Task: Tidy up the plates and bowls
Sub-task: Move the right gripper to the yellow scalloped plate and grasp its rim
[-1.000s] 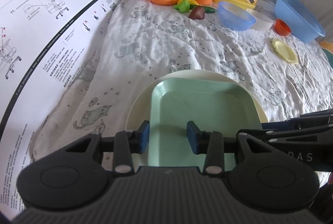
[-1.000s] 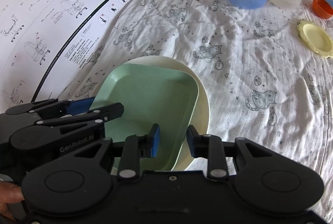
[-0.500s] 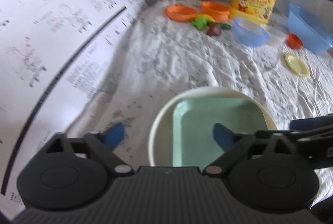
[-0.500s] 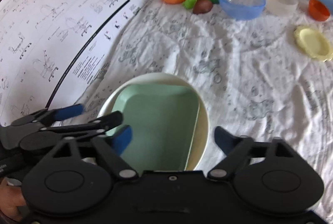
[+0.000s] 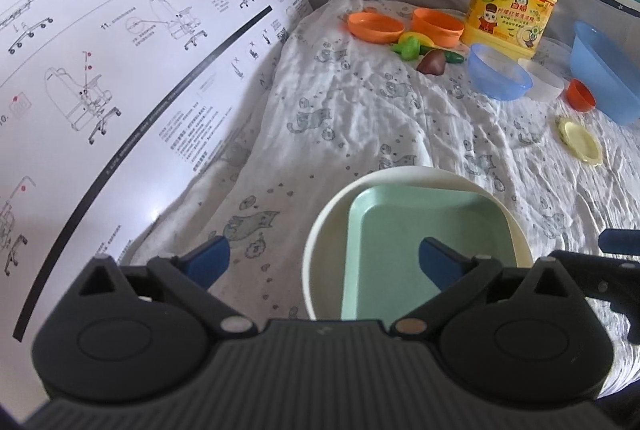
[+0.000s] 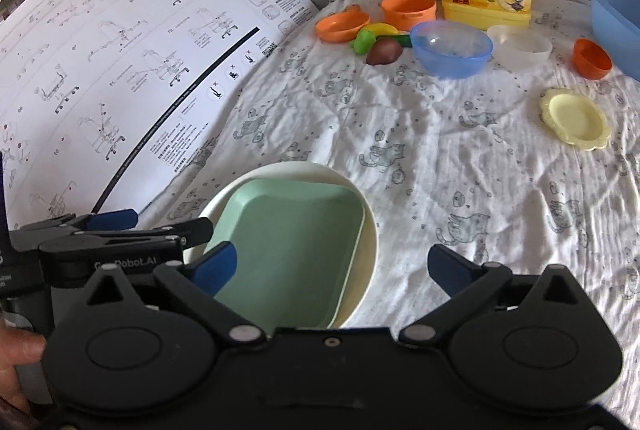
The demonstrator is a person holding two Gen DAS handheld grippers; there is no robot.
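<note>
both jaws opening, nothing between: left gripper [image 5: 322, 260], right gripper [image 6: 332, 264]. risk: green plate [image 6: 288, 246], just ahead on white plate [image 6: 366, 258], catches a lifting finger and shifts.

A square mint-green plate [image 5: 424, 230] lies flat inside a round cream plate [image 5: 320, 250] (on cloth).

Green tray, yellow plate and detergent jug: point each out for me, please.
Green tray [image 6: 288, 242]: right wrist view, flat bottom.
Yellow plate [image 6: 574, 118]: right wrist view, centre of its well.
Detergent jug [image 5: 514, 10]: left wrist view, front label.
</note>
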